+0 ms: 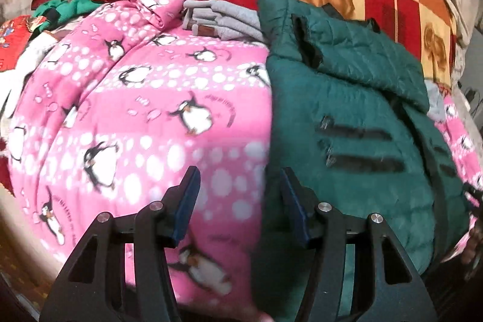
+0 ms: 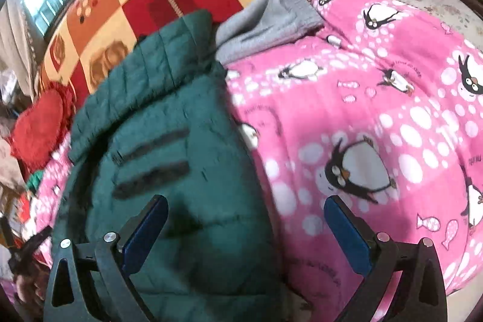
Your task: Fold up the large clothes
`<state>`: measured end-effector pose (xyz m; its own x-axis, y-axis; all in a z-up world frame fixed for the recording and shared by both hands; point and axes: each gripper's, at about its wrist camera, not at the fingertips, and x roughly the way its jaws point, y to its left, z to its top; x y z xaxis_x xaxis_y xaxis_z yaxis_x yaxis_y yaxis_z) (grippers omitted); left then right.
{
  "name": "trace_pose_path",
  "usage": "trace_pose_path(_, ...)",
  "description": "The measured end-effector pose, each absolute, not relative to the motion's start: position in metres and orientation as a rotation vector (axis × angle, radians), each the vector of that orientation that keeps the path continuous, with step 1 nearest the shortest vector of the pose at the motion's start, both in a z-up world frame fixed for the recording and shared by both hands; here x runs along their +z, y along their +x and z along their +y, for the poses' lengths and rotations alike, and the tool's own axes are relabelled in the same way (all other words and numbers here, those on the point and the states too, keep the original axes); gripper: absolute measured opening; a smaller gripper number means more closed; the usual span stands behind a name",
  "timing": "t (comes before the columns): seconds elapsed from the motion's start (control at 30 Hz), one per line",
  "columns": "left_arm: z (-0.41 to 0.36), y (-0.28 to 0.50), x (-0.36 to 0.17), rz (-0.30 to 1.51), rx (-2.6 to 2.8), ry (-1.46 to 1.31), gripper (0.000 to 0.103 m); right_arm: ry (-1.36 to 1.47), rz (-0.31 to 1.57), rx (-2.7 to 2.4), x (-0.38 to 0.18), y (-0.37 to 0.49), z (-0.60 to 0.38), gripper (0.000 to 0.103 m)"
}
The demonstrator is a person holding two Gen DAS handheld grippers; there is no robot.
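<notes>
We hover both tongs — left tongs and right tongs released, gripping nothing — over the dark green quilted puffer jacket lying folded on the pink penguin-print fleece blanket.

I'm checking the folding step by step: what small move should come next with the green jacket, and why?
Probably bring both open grippers, left and right, down onto the green jacket's near edge: neither holds anything, and it lies bunched on the pink blanket.
</notes>
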<state>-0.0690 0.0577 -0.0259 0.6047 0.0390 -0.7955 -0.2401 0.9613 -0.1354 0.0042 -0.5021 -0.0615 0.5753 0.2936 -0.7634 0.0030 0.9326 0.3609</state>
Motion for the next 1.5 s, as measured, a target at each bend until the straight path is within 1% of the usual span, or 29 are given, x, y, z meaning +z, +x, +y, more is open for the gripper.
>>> trace_pose_path(0.1, 0.055, -0.070, -0.035, 0.907, 0.155, -0.223, 0.055, 0.261, 0.968, 0.169, -0.067, 0.005, -0.487, 0.103)
trace_pose_path(0.17, 0.052, -0.070, -0.035, 0.893, 0.161, -0.216, 0.055, 0.221, 0.950, 0.154, -0.069, 0.002, -0.481, 0.103)
trace_pose_path(0.43, 0.049, -0.081, -0.037, 0.913, 0.049, -0.290, 0.055, 0.243, 0.918, 0.243, -0.063, -0.022, -0.474, 0.103)
trace_pose_path(0.6, 0.036, -0.094, -0.041, 0.951, -0.058, -0.339, 0.055, 0.268, 0.946, 0.263, -0.067, -0.034, -0.471, 0.103)
trace_pose_path(0.7, 0.027, -0.095, -0.043, 0.966, -0.093, -0.321, 0.055, 0.313, 0.913, 0.292, -0.063, -0.035, -0.473, 0.102)
trace_pose_path(0.73, 0.027, -0.094, -0.043, 0.966, -0.097, -0.325, 0.054, 0.335, 0.893, 0.331, -0.060, -0.036, -0.473, 0.099)
trace_pose_path(0.77, 0.027, -0.094, -0.042, 0.963, -0.100, -0.332, 0.052, 0.347, 0.873, 0.369, -0.056, -0.037, -0.471, 0.099)
trace_pose_path(0.8, 0.027, -0.094, -0.040, 0.951, -0.103, -0.336, 0.047, 0.342, 0.850, 0.399, -0.053, -0.038, -0.467, 0.099)
trace_pose_path(0.83, 0.027, -0.094, -0.037, 0.934, -0.109, -0.338, 0.043, 0.318, 0.823, 0.413, -0.049, -0.039, -0.463, 0.098)
trace_pose_path(0.87, 0.027, -0.094, -0.033, 0.915, -0.113, -0.341, 0.042, 0.297, 0.807, 0.410, -0.047, -0.039, -0.460, 0.098)
trace_pose_path(0.93, 0.030, -0.094, -0.026, 0.868, -0.112, -0.347, 0.042, 0.268, 0.829, 0.358, -0.053, -0.034, -0.458, 0.098)
trace_pose_path(1.0, 0.029, -0.086, -0.033, 0.898, -0.093, -0.329, 0.042, 0.288, 0.892, 0.303, -0.067, -0.025, -0.461, 0.097)
trace_pose_path(1.07, 0.026, -0.080, -0.044, 0.953, -0.081, -0.306, 0.043, 0.318, 0.871, 0.330, -0.065, -0.025, -0.462, 0.096)
trace_pose_path(1.17, 0.023, -0.082, -0.042, 0.944, -0.096, -0.287, 0.043, 0.264, 0.829, 0.384, -0.057, -0.032, -0.453, 0.096)
trace_pose_path(1.27, 0.019, -0.084, -0.040, 0.929, -0.111, -0.273, 0.043, 0.239, 0.896, 0.317, -0.069, -0.027, -0.454, 0.096)
trace_pose_path(1.4, 0.026, -0.086, -0.037, 0.880, -0.074, -0.306, 0.043, 0.313, 0.847, 0.400, -0.062, -0.030, -0.456, 0.096)
trace_pose_path(1.5, 0.023, -0.088, -0.034, 0.859, -0.088, -0.312, 0.043, 0.275, 0.798, 0.440, -0.054, -0.035, -0.450, 0.096)
